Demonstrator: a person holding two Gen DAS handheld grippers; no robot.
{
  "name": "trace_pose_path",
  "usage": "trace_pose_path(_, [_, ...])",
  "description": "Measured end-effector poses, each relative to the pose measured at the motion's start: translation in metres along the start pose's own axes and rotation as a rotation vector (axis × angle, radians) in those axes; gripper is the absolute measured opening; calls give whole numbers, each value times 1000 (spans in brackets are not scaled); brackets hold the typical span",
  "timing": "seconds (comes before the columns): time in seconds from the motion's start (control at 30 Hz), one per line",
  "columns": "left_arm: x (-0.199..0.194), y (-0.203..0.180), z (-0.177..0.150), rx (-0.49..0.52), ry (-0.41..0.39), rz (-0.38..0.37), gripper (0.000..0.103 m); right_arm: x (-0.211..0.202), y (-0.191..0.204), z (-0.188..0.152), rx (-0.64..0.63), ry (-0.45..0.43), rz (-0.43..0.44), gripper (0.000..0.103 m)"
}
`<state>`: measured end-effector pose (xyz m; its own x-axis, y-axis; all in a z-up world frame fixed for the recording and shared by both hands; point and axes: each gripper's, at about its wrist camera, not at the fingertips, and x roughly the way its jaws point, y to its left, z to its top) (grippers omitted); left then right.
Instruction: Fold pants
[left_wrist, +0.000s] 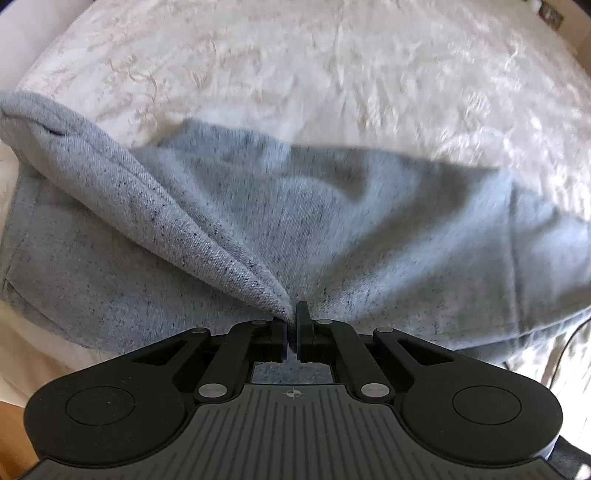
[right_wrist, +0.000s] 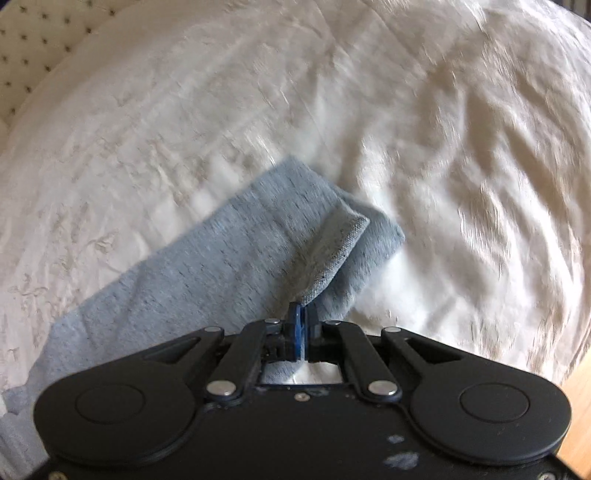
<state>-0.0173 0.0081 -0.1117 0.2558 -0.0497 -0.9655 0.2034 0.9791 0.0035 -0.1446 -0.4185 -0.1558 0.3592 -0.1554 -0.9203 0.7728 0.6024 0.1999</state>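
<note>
Grey speckled pants (left_wrist: 332, 229) lie on a white bedspread (left_wrist: 332, 74). In the left wrist view my left gripper (left_wrist: 291, 321) is shut on a raised fold of the pants' edge, which runs up and left to a thick band (left_wrist: 44, 114). In the right wrist view the pants (right_wrist: 207, 266) show as a long leg running from lower left to the centre. My right gripper (right_wrist: 303, 314) is shut on the leg's hem corner (right_wrist: 336, 247), lifted and folded back over the leg end.
The white bedspread (right_wrist: 369, 110) fills both views. A dotted cream headboard or cushion (right_wrist: 33, 48) is at the upper left of the right wrist view. Wooden floor (right_wrist: 576, 413) shows at the lower right. A dark cable (left_wrist: 565, 343) lies at the right.
</note>
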Motion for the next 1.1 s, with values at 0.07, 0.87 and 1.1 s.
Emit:
trace_pose_path(0.07, [-11,0,-1,-16,-32,-11,4,-12,2,7,-39,-50,16,1])
trace_pose_path(0.87, [15,-10,-20,-101,21,83,4,12,-43,28,-5,-56,26,25])
trace_pose_path(1.1, [-2,-7,-23,-151,-19,68,4,-20,-24,38,-136,-160,49,5])
